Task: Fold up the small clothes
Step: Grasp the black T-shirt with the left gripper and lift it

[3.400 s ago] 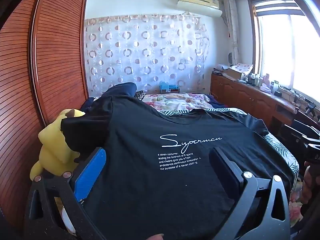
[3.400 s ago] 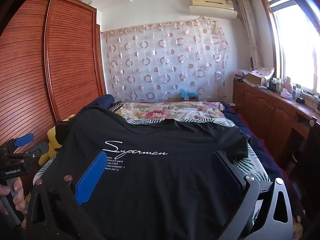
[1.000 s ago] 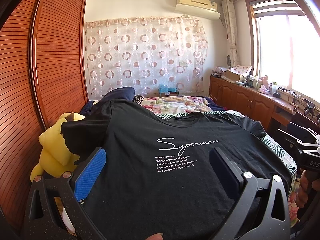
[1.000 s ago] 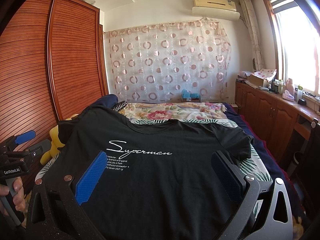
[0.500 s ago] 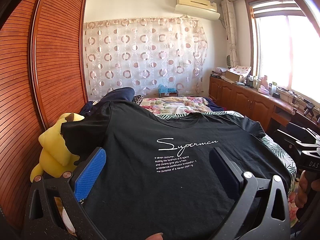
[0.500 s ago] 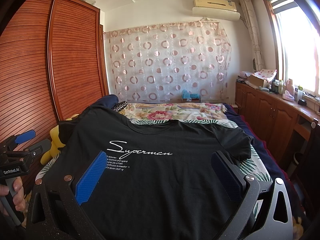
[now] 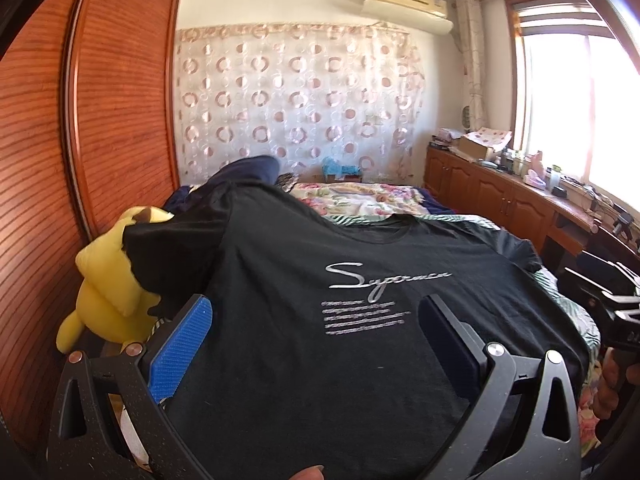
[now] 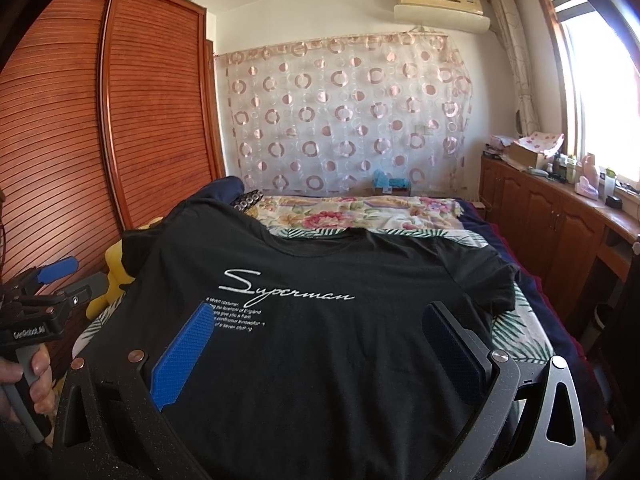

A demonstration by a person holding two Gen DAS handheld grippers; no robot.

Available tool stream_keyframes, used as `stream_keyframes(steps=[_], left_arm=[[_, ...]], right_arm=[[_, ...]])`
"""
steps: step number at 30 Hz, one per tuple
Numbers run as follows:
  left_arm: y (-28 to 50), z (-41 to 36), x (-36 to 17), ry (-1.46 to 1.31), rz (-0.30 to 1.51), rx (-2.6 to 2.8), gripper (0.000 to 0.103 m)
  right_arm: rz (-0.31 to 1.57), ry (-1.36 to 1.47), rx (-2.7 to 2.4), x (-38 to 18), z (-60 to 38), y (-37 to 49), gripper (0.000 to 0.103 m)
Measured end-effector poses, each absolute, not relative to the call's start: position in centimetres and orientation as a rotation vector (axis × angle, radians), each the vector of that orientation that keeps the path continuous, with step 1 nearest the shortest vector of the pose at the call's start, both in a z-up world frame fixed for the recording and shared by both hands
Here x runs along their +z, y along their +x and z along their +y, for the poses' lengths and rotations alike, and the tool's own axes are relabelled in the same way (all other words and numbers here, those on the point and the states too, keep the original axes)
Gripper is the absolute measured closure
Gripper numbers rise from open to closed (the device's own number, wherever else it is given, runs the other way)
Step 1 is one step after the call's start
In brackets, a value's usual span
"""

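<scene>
A black T-shirt [image 7: 304, 292] with white "Superman" lettering lies spread flat, front up, on the bed; it also shows in the right wrist view [image 8: 320, 320]. Its left sleeve drapes over a yellow plush toy [image 7: 104, 280]. My left gripper [image 7: 316, 316] is open and empty, held above the shirt's lower part. My right gripper [image 8: 320, 320] is open and empty too, above the shirt's lower middle. Each gripper shows at the edge of the other's view, the right one [image 7: 608, 296] and the left one [image 8: 44, 296].
A floral quilt [image 8: 360, 212] covers the bed's far end. A slatted wooden wardrobe [image 7: 80, 120] stands at the left. A wooden cabinet [image 8: 560, 216] with clutter runs under the window at the right. A patterned curtain [image 8: 340, 120] hangs at the back.
The left wrist view is slightly motion-blurred now and the lettering sits a little further right; the shirt lies as before and both grippers stay open.
</scene>
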State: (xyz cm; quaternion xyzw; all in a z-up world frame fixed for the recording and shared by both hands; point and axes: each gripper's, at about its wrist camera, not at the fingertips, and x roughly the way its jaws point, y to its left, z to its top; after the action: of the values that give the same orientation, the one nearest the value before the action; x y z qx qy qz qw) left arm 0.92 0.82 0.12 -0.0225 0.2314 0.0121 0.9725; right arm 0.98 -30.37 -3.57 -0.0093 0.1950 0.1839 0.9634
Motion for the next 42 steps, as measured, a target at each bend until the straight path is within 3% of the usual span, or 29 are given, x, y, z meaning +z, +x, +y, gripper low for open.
stream_keyframes(steps=[22,28,30,33,38,40,42], left_arm=[[4.8,13.8,-5.3,-0.137,0.587,0.165,0.003],[7.1,16.3,-6.7,-0.19,0.664,0.148,0.019],[7.9,17.0,-7.2,-0.208,0.69,0.15,0.032],[9.3,18.3,-8.2,-0.263,0.738,0.153,0.044],[11.5,19.8,-10.1,-0.327,0.822,0.18,0.047],[11.9,20.0,-10.6,-0.328,0.848,0.193,0.053],[11.9,19.9,-10.8,-0.336,0.856,0.182,0.065]], right_arm=[[0.52,-0.134,0.505,-4.7,-27.1,11.6,0.0],[0.537,-0.144,0.529,-4.9,-26.6,12.8,0.0],[0.548,-0.149,0.535,-4.9,-26.6,13.4,0.0],[0.562,-0.154,0.539,-4.8,-26.5,14.5,0.0],[0.581,-0.153,0.542,-4.5,-25.7,15.9,0.0],[0.589,-0.151,0.545,-4.3,-25.6,16.4,0.0],[0.593,-0.152,0.549,-4.1,-25.4,16.7,0.0]])
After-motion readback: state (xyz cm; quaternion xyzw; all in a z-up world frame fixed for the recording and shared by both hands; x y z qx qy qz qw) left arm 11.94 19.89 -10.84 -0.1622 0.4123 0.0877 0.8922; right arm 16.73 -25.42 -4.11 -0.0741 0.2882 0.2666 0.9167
